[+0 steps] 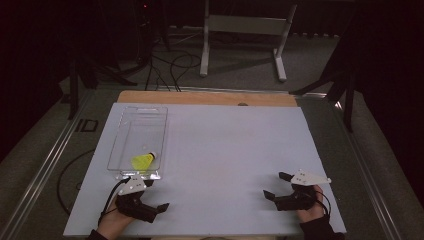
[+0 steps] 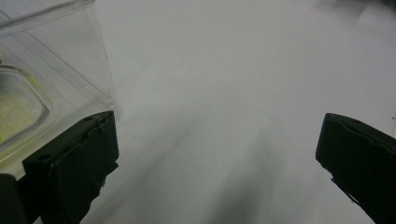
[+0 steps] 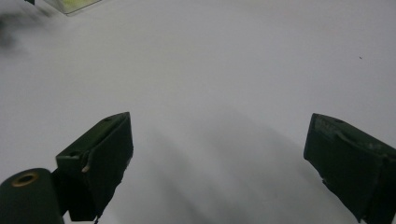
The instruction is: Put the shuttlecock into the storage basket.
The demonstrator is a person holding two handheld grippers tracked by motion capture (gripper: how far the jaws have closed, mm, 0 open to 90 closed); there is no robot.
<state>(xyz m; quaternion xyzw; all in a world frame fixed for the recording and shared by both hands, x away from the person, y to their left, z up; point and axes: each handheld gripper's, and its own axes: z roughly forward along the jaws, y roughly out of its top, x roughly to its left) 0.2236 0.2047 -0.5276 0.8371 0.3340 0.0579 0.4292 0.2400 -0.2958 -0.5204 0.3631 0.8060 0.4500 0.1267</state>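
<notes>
A clear plastic box lies on the left part of the white board. Inside it, at its near end, rests a yellow shuttlecock with a white tip. My left gripper rests just in front of the box's near edge, open and holding nothing. In the left gripper view the gripper has its jaws wide apart over bare board, with the box's corner right by the left jaw. My right gripper sits at the board's near right, open and empty. Its jaws also stand wide over bare board.
A strip of wooden tabletop runs along the board's far edge. Beyond it are a white stand, cables on the floor and dark tripod legs. A blurred yellow-green corner of the box appears far off in the right gripper view.
</notes>
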